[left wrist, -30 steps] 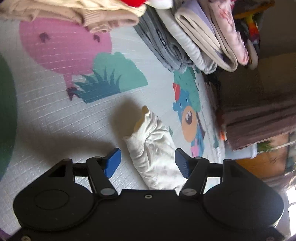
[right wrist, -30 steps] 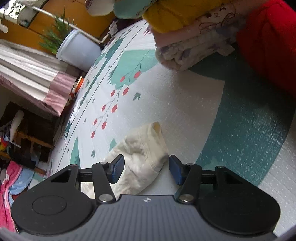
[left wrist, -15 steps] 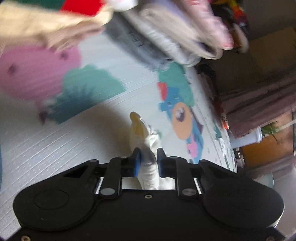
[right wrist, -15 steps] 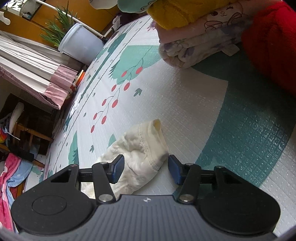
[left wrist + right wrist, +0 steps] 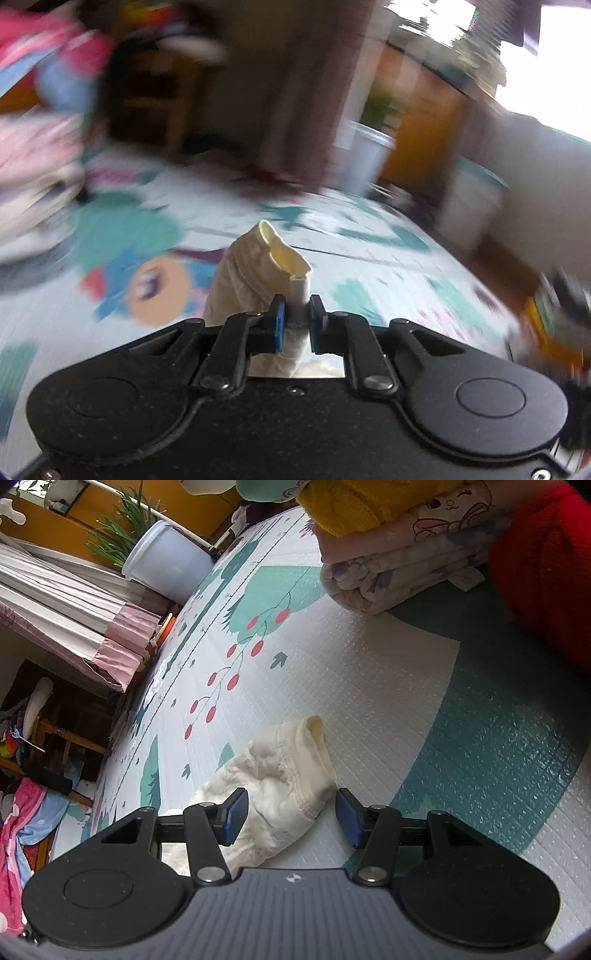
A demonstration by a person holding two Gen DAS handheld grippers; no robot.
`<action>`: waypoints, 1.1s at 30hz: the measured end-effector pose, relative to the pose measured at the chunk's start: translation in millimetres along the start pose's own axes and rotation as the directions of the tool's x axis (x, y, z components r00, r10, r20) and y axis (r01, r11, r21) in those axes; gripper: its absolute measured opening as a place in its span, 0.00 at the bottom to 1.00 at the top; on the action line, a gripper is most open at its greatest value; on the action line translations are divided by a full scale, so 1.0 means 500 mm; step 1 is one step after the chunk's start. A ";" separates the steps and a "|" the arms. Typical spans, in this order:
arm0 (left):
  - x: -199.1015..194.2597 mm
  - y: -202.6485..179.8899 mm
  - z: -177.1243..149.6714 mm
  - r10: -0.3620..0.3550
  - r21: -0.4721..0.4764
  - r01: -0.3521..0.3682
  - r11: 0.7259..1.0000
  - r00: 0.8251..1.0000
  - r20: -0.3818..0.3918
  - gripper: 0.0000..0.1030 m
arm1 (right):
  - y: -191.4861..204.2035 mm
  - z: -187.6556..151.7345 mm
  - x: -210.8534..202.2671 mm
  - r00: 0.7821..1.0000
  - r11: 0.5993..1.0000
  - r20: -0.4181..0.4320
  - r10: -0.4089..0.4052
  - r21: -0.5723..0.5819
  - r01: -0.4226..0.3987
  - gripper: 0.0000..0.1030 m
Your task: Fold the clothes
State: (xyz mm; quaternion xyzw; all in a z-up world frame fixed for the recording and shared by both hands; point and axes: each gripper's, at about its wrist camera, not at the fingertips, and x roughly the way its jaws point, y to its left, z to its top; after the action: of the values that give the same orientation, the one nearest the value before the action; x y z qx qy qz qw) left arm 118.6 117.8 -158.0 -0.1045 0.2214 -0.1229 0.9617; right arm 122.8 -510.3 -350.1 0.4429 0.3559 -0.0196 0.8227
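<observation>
Left gripper (image 5: 294,320) closing, pinched cream garment (image 5: 258,273); right gripper (image 5: 290,816) half-open, empty; folding barely begun, stacks (image 5: 406,535) far right done.

- Floor covered by a printed play mat (image 5: 369,672).
- White bucket (image 5: 166,566) with a green plant (image 5: 122,528) set at the mat's edge.
- Pleated curtain (image 5: 74,616), pink-hemmed.
- Orange wall (image 5: 55,535) lit by daylight.
- Dark wooden shelf (image 5: 55,734).

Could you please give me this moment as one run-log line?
left gripper: closing on cream garment | right gripper: open, astride garment | play mat: garment unfolded
</observation>
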 end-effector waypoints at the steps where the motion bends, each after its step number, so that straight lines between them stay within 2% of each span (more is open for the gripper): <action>1: 0.013 -0.032 -0.006 -0.025 0.063 0.025 0.998 1.000 -0.008 0.11 | -0.002 0.000 0.000 1.000 1.000 -0.001 0.003 0.001 -0.003 0.52; 2: 0.027 -0.063 -0.016 -0.041 0.134 0.043 0.990 0.999 -0.019 0.11 | -0.002 0.000 -0.001 1.000 1.000 -0.002 0.005 0.000 -0.005 0.52; 4: 0.056 -0.123 -0.044 -0.072 0.282 0.081 0.956 0.997 -0.042 0.11 | -0.002 0.000 -0.001 1.000 1.000 -0.004 0.005 -0.004 -0.005 0.52; 6: 0.084 -0.177 -0.081 -0.095 0.420 0.118 0.900 0.993 -0.075 0.11 | -0.002 -0.001 -0.002 1.000 1.000 -0.004 0.007 -0.006 -0.007 0.52; 8: 0.108 -0.212 -0.114 -0.123 0.505 0.158 0.849 0.987 -0.101 0.11 | -0.002 0.000 -0.002 1.000 1.000 -0.007 0.009 -0.009 -0.009 0.52; 10: 0.129 -0.243 -0.147 -0.139 0.593 0.184 0.784 0.983 -0.121 0.11 | -0.003 0.001 -0.002 1.000 1.000 -0.011 0.011 -0.014 -0.011 0.52; 16: 0.152 -0.295 -0.209 -0.197 0.689 0.287 0.665 0.958 -0.209 0.10 | -0.001 0.004 0.000 1.000 1.000 -0.022 0.012 -0.027 -0.012 0.52; 19: 0.159 -0.310 -0.224 -0.223 0.707 0.326 0.628 0.945 -0.238 0.10 | 0.000 0.004 0.000 1.000 0.999 -0.025 0.011 -0.033 -0.012 0.52; 25: 0.185 -0.327 -0.239 -0.239 0.729 0.374 0.574 0.927 -0.287 0.10 | 0.005 0.005 0.003 1.000 0.999 -0.031 0.002 -0.044 -0.003 0.53; 30: 0.225 -0.327 -0.243 -0.211 0.699 0.392 0.598 0.918 -0.335 0.10 | 0.009 0.004 0.003 1.000 0.998 -0.030 -0.001 -0.058 0.000 0.55; 32: 0.241 -0.327 -0.252 -0.196 0.679 0.418 0.603 0.903 -0.382 0.11 | 0.010 0.005 0.004 0.999 0.998 -0.033 -0.004 -0.064 0.002 0.55; 33: 0.234 -0.324 -0.250 -0.203 0.675 0.414 0.611 0.906 -0.372 0.11 | 0.010 0.006 0.004 0.999 0.998 -0.033 -0.005 -0.064 0.002 0.55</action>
State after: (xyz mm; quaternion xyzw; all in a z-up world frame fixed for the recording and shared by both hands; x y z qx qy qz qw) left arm 133.3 -87.2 -273.4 0.2745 0.2536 -0.3795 0.8463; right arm 127.6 -508.9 -346.7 0.4158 0.3707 -0.0022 0.8305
